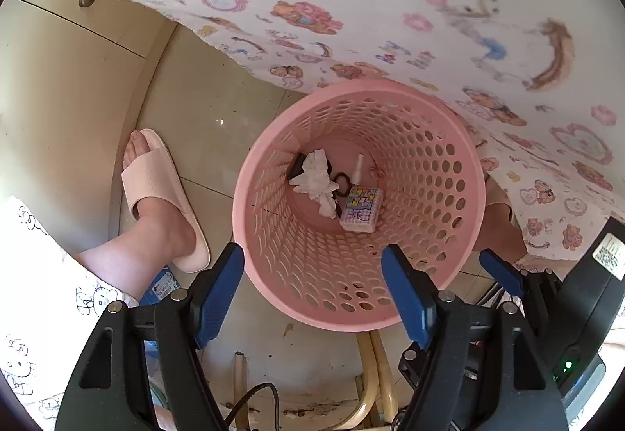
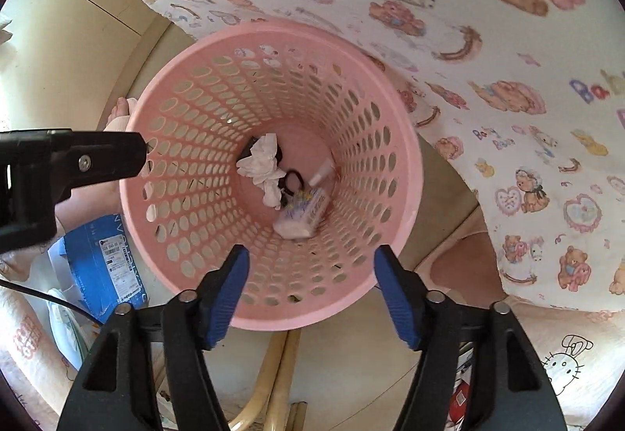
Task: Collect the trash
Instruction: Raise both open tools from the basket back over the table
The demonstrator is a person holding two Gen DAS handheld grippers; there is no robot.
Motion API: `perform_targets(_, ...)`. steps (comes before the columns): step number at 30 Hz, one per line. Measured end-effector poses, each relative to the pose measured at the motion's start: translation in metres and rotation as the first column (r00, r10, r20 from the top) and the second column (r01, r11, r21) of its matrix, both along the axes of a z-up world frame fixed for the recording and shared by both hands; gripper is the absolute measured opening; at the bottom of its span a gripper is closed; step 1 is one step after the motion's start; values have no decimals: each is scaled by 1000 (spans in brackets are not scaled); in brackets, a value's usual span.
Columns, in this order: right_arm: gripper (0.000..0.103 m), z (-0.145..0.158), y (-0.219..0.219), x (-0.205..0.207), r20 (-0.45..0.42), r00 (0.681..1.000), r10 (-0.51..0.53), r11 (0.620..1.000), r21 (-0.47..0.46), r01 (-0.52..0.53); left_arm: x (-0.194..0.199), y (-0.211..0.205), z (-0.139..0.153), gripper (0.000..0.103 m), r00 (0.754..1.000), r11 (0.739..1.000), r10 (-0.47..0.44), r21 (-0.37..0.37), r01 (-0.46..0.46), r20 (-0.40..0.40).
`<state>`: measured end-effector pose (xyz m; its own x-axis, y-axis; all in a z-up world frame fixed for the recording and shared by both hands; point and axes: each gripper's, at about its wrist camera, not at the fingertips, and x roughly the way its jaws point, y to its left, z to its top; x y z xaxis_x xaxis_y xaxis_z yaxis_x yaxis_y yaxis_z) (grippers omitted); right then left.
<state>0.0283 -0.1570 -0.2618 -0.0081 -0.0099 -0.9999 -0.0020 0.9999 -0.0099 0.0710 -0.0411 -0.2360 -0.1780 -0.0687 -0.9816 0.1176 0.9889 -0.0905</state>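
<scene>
A pink perforated trash basket (image 1: 441,173) stands on the floor below both grippers; it also shows in the right wrist view (image 2: 187,142). Inside lie a crumpled white tissue (image 1: 314,175), a colourful tissue pack (image 1: 361,208), a small white bottle (image 1: 357,169) and a black loop (image 1: 343,181). The right wrist view shows the tissue (image 2: 263,161) and the pack (image 2: 302,214) too. My left gripper (image 1: 312,290) is open and empty above the basket's near rim. My right gripper (image 2: 311,288) is open and empty above the near rim.
A cartoon-bear cloth (image 1: 351,21) hangs behind the basket. A foot in a pink slipper (image 1: 156,193) stands left of it. A blue box (image 2: 103,263) lies on the floor. Wooden chair legs (image 2: 279,372) sit below the grippers. A beige cabinet (image 1: 58,79) is at left.
</scene>
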Motion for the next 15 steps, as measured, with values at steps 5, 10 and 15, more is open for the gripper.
perform_targets(5, 71, 2, 2, 1, 4, 1000, -3, 1000, -11, 3, 2, -1, 10, 74, 1000, 1000, 8, -23, -8, 15)
perform_targets(10, 71, 14, 0, -1, 37, 999, 6, 1000, -30, -5, 2, -1, 30, 74, 997, 1000, -1, -14, 2, 80)
perform_targets(15, 71, 38, 2, -1, 107, 994, 12, 1000, -29, -9, 1, -2, 62, 76, 984, 999, -22, -24, 27, 176)
